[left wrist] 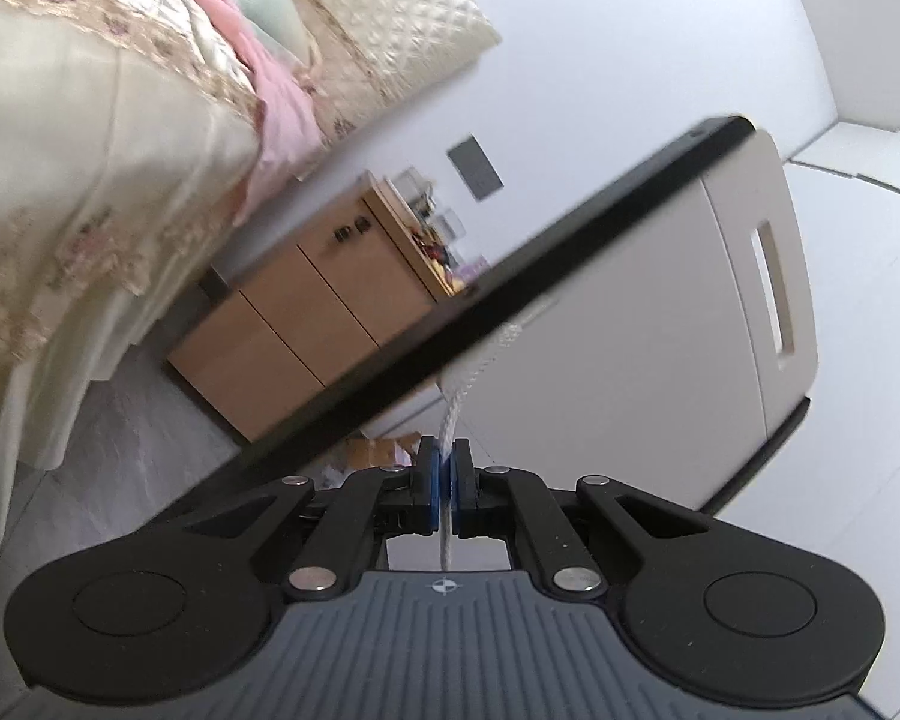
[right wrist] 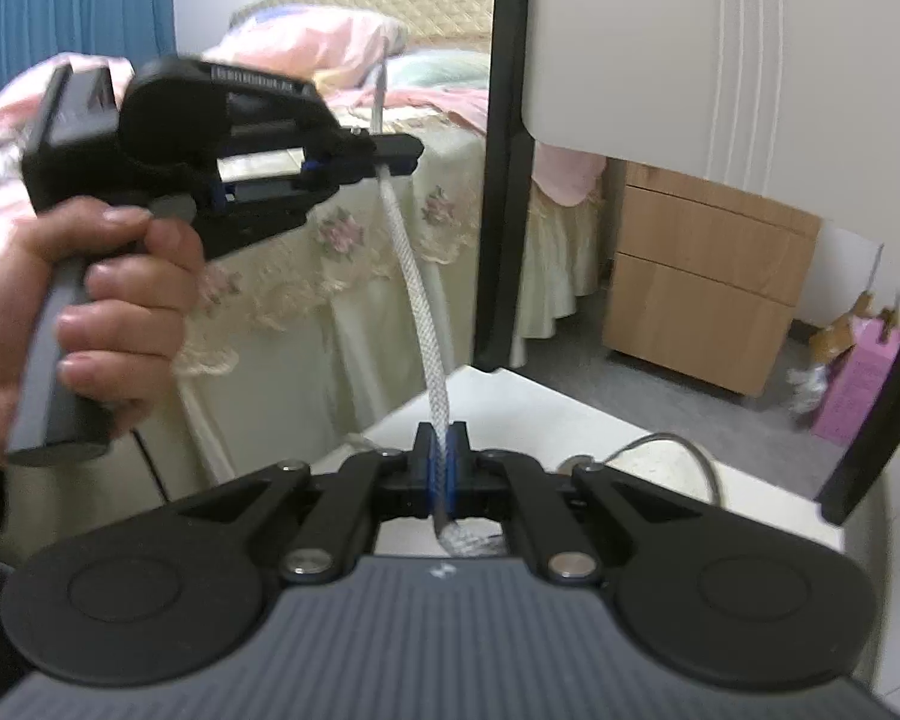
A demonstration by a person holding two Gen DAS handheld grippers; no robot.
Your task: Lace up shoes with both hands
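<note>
A white braided lace (right wrist: 417, 306) stretches between two hand-held grippers above a white worktop (right wrist: 510, 408). The left hand-held gripper (right wrist: 399, 159), gripped by a person's hand (right wrist: 108, 312), pinches its upper end; the right hand-held gripper (right wrist: 442, 468) is clenched on the lower part. A bed (right wrist: 360, 228) stands behind, slightly blurred.

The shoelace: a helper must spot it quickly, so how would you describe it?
Find the bed with its floral cover. In front of it two black grippers face each other. The shoelace is the white braided cord stretched between them, pinched at both ends.
</note>
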